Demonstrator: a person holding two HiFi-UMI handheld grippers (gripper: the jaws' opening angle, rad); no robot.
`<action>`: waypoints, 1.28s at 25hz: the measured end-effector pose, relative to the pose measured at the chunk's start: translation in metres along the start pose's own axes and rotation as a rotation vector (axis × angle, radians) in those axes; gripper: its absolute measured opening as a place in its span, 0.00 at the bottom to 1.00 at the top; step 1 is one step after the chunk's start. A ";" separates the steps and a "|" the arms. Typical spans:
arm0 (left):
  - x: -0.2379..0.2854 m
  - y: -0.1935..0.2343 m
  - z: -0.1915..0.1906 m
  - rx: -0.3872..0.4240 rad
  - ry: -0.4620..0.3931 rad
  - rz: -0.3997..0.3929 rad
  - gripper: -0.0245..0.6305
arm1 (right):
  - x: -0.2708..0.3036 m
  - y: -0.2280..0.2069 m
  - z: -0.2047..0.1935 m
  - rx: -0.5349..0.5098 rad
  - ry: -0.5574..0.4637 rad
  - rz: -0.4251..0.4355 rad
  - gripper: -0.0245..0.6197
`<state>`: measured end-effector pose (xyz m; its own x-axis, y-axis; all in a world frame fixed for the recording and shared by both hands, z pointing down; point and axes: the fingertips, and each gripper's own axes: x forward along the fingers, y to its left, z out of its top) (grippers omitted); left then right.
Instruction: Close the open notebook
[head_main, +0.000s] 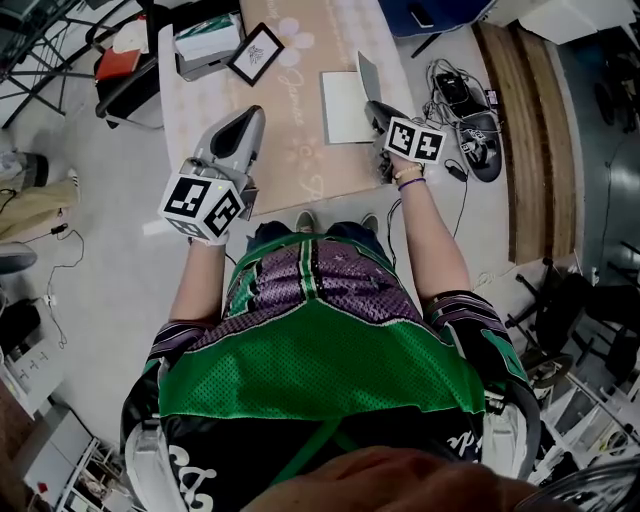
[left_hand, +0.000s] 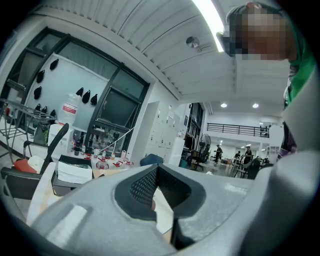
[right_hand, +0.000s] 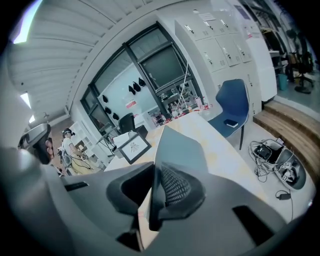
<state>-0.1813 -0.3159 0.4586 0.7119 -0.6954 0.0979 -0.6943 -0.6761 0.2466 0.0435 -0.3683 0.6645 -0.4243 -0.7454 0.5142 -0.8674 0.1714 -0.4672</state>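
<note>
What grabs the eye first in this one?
The right gripper pinches the raised grey cover of the open notebook on the table. The left gripper hangs over the table's near left, jaws together, empty.

I see a grey floor (head_main: 110, 260), a wooden platform (head_main: 530, 140) on the right, a blue chair (right_hand: 234, 102) by white lockers (right_hand: 225, 45) (dark-framed windows (right_hand: 160, 65) beside them), ceiling strip light (left_hand: 207, 20) lit.

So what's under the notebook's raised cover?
A white page, lying flat on the table. The cover is tilted up, gripped by the right tongs. The page's right edge, behind the cover and tongs, is hidden.
</note>
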 end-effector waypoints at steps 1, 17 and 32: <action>-0.001 0.002 -0.001 -0.003 0.001 0.002 0.06 | 0.004 0.002 -0.003 0.002 0.005 0.007 0.11; -0.023 0.033 -0.010 -0.030 0.014 0.067 0.06 | 0.052 0.032 -0.048 -0.062 0.103 0.012 0.14; -0.009 0.010 -0.010 -0.038 -0.001 0.050 0.06 | 0.028 0.041 -0.048 -0.131 0.099 0.070 0.16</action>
<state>-0.1938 -0.3136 0.4702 0.6763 -0.7284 0.1100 -0.7246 -0.6308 0.2777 -0.0162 -0.3511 0.6943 -0.5030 -0.6624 0.5552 -0.8584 0.3084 -0.4098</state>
